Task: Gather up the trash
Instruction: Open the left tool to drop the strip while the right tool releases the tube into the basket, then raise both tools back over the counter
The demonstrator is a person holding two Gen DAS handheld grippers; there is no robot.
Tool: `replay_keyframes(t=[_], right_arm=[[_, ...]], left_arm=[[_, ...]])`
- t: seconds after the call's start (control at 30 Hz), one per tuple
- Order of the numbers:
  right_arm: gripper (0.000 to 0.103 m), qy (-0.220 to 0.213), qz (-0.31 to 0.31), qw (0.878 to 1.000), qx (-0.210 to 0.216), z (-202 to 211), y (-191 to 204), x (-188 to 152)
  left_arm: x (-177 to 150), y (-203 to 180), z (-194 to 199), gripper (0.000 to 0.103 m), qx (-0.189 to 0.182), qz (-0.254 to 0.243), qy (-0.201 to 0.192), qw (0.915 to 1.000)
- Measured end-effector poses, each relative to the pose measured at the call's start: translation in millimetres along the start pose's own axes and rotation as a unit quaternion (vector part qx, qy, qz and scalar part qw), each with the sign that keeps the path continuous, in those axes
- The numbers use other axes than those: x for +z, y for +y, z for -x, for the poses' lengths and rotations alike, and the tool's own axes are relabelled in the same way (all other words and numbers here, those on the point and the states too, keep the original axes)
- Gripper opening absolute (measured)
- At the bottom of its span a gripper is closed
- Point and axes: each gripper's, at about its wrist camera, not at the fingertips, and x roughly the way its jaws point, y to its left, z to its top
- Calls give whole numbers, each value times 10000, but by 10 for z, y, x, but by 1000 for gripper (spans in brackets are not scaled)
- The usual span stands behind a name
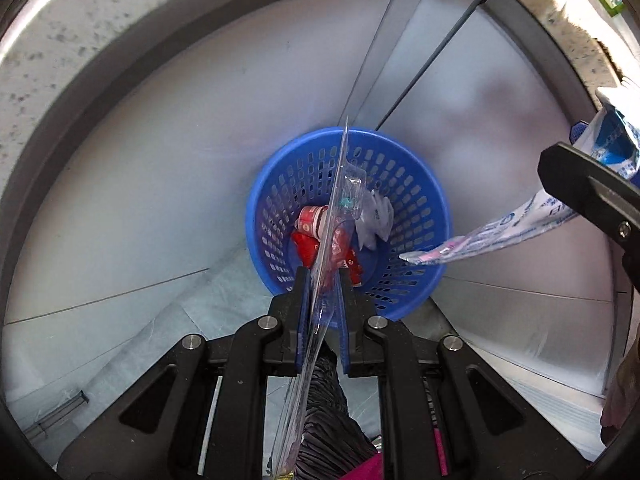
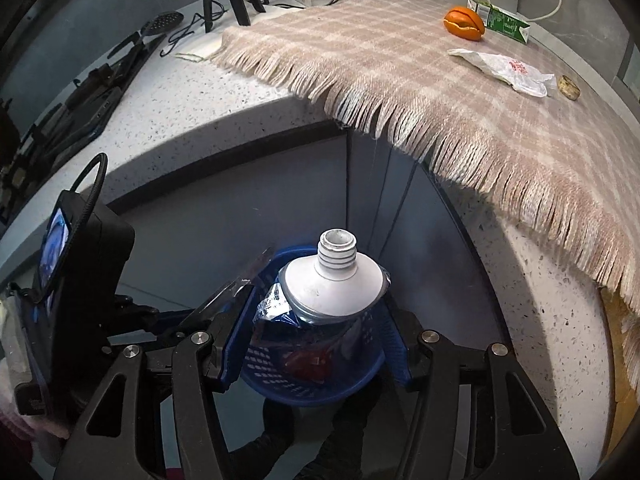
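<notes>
A: How many grippers, holding what?
B: Two. The left gripper (image 1: 325, 280) pinches one clear plastic package (image 1: 340, 208); the right gripper (image 2: 316, 320) clasps one capless tube (image 2: 334, 280). Both hang over the single blue basket (image 1: 420, 208) on the floor.
A: Further off?
B: On the fringed cloth (image 2: 400, 72): one orange peel (image 2: 464, 24), one carton (image 2: 500, 18), one plastic bag (image 2: 504, 68).

blue slotted trash basket (image 1: 416, 216) on the floor with red wrappers (image 1: 308, 236) and a crumpled white bag (image 1: 376, 216) inside, clear plastic blister pack (image 1: 340, 216) held edge-on above it, capless squeezed toothpaste tube (image 2: 334, 284) held over the rim
</notes>
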Motion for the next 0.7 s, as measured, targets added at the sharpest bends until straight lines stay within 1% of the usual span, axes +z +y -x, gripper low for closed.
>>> replay_keyframes(t=[0.3, 0.33, 0.37, 0.43, 0.7], right_arm=[[56, 232, 21, 9997, 2, -188, 3, -1], [57, 258, 18, 9997, 12, -204, 3, -6], [57, 292, 13, 9996, 29, -222, 0, -7], [57, 350, 10, 9994, 31, -250, -2, -10], [57, 449, -74, 9990, -41, -269, -13, -63]], left_arm=[[34, -4, -90, 11, 43, 16, 157, 9999], [45, -4, -99, 15, 61, 18, 169, 9998], [50, 1, -93, 26, 84, 28, 180, 9998], [58, 12, -81, 38, 80, 47, 131, 9999], [54, 37, -49, 38, 112, 81, 110, 9998]])
